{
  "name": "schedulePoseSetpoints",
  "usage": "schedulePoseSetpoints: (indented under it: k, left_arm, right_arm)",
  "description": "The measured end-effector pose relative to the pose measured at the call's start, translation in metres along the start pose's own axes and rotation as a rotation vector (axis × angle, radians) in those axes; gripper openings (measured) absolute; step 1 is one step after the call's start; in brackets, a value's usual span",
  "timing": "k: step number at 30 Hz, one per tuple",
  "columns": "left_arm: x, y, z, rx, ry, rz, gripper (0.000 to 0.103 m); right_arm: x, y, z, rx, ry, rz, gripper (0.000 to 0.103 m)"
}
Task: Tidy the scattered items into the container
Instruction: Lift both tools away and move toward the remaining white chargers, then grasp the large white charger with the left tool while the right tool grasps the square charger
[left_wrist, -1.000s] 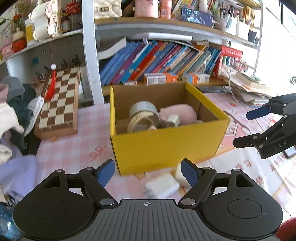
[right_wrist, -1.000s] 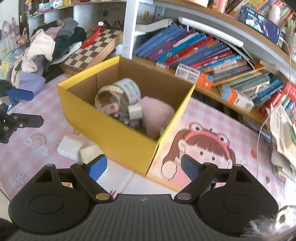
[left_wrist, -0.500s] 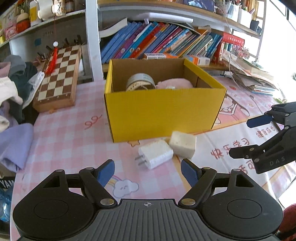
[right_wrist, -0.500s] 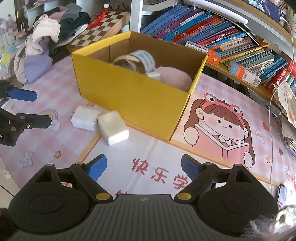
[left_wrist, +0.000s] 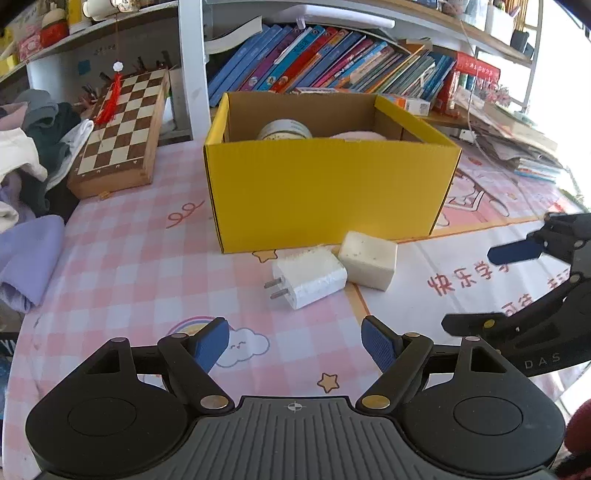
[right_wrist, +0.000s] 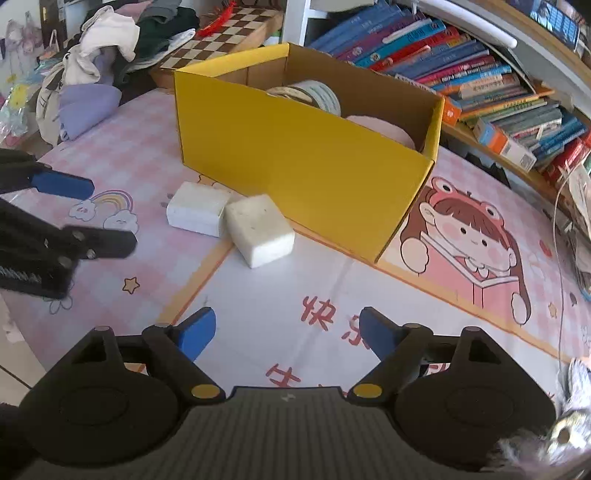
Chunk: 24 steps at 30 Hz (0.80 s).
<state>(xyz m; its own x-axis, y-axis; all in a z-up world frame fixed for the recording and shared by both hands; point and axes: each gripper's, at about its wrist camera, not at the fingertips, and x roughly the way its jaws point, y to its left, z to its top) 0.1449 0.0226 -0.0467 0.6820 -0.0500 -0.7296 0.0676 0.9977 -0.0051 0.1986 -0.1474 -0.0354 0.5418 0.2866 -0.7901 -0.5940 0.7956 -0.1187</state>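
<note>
Two wrist views, both angled down over our table

Our left camera looks straight at the yellow box's (left_wrist: 328, 199) long front wall from close above the tablecloth (left_wrist: 122, 266); our right camera faces it obliquely from the right. We share the box, white charger (left_wrist: 308, 277), pale block (right_wrist: 260, 230) and each other's gripper.

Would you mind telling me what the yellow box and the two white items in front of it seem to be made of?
Yellow box: corrugated cardboard, matte yellow outside, plain brown inside, fluting visible along its rim. Charger plug: smooth hard white plastic with two metal prongs. White block: speckled, dull and rounded at the edges, perhaps soap or an eraser; I cannot tell which.
</note>
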Motion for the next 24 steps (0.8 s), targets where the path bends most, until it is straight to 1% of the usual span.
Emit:
schedulePoseSetpoints:
  k: [5, 6, 8, 11, 14, 17, 20, 22, 24]
  left_arm:
    - [0.003, -0.01, -0.006, 0.017, 0.025, 0.0, 0.081]
    - [0.003, -0.01, -0.006, 0.01, 0.031, 0.0, 0.081]
    - [0.006, -0.008, -0.005, -0.02, 0.045, -0.004, 0.086]
    - [0.009, -0.006, -0.004, -0.062, 0.063, -0.006, 0.086]
    - [0.011, -0.006, -0.005, -0.072, 0.061, 0.011, 0.087]
    - [0.014, -0.011, -0.006, -0.039, 0.059, 0.043, 0.087]
    - [0.014, -0.019, -0.006, 0.019, 0.045, 0.064, 0.087]
    - [0.013, -0.02, -0.005, 0.03, 0.039, 0.061, 0.087]
    - [0.013, -0.019, -0.004, 0.019, 0.041, 0.061, 0.087]
  right_arm:
    - [0.005, 0.001, -0.001, 0.003, 0.019, 0.0, 0.084]
    - [0.006, 0.001, 0.0, 0.001, 0.021, 0.002, 0.084]
    - [0.008, 0.0, 0.001, 0.001, 0.024, 0.009, 0.082]
    - [0.01, -0.003, 0.003, 0.004, 0.02, 0.013, 0.082]
    - [0.012, -0.008, 0.005, 0.014, 0.015, 0.012, 0.081]
    - [0.015, -0.012, 0.007, 0.017, 0.009, 0.014, 0.077]
    - [0.019, -0.014, 0.011, 0.013, -0.009, 0.042, 0.073]
    - [0.022, -0.015, 0.014, 0.006, -0.022, 0.06, 0.072]
    - [0.027, -0.015, 0.018, 0.001, -0.023, 0.07, 0.072]
